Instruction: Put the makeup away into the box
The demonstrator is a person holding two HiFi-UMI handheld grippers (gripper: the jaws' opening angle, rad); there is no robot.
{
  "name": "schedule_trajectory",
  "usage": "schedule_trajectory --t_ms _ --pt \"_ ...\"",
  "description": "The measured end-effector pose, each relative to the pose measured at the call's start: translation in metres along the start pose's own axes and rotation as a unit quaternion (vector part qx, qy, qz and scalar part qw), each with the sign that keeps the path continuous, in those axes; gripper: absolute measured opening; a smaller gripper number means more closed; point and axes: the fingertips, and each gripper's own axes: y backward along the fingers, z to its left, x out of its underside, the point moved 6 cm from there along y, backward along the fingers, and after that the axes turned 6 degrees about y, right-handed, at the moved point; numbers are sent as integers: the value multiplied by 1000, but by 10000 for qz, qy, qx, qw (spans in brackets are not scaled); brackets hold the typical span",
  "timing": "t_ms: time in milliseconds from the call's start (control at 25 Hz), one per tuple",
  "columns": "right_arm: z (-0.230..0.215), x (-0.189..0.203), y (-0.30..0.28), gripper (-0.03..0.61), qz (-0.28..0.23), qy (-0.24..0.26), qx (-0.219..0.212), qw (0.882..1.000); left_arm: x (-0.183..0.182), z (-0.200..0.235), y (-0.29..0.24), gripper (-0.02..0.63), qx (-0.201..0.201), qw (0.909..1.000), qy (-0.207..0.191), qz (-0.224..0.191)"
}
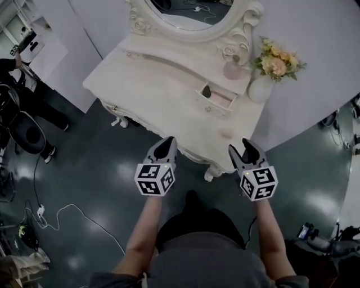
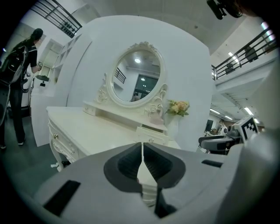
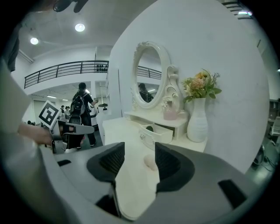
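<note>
A white dressing table (image 1: 163, 90) carries an oval mirror (image 1: 185, 11) at its back edge. The pink makeup piece (image 1: 226, 133), small and round, lies on the tabletop near the front right corner, apart from the other things. Behind it, at the right end of the low back shelf (image 1: 169, 59), a small drawer (image 1: 218, 100) is pulled open. Something dark lies inside, but I cannot tell what it is. A pink bottle (image 1: 232, 70) stands on the shelf above the drawer, and a white vase (image 1: 260, 89) with flowers (image 1: 275, 63) is in the back right corner. Both tools are held at the table's front edge. The left gripper (image 2: 142, 146) has its jaws pressed together, with nothing between them. The right gripper (image 3: 139, 153) has its jaws spread and grips nothing. The makeup piece shows through the gap, further off on the tabletop.
</note>
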Motion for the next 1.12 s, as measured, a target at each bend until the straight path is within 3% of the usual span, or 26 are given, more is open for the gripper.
schedule_trajectory --t_ms 520,1120 --pt "-15 3 -26 227 167 381 17 9991 -2 4 -31 17 134 9998 -64 156" --pt "-38 29 -77 256 728 561 -631 9938 -13 12 -73 17 -137 9994 -64 327"
